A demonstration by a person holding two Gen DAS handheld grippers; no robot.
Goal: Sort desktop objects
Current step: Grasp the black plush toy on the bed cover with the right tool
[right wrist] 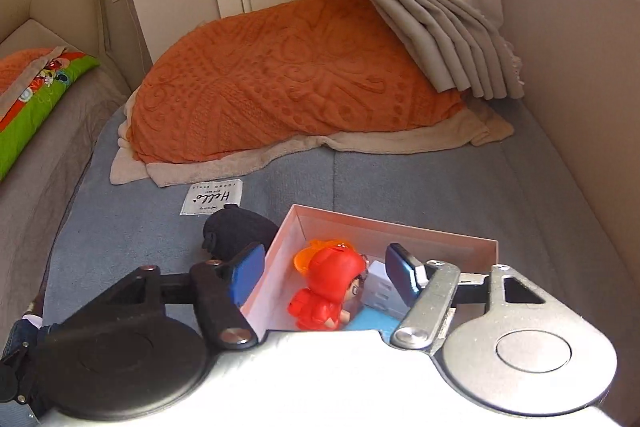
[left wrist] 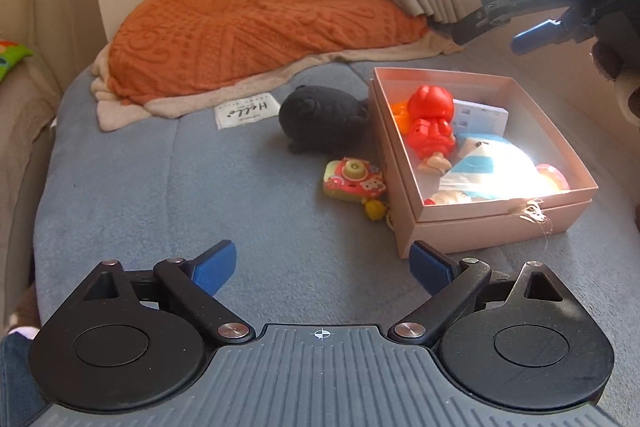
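Left wrist view: left hand-held gripper (left wrist: 323,267) spread wide, nothing between pads, above grey bed cover (left wrist: 160,195). Pink box (left wrist: 496,223) holds red figure (left wrist: 434,125); toy camera (left wrist: 354,181) and black plush (left wrist: 320,119) lie beside box.

Right wrist view: right hand-held gripper (right wrist: 325,277) half spread over box (right wrist: 280,263), pads flanking red figure (right wrist: 328,291), not touching.

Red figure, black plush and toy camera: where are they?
Red figure (left wrist: 434,125), left wrist view, its back.
Black plush (left wrist: 320,119), left wrist view, its body.
Toy camera (left wrist: 354,181), left wrist view, its front.

Glossy plastic red figure (left wrist: 434,123) in matt cardboard box (left wrist: 496,223).
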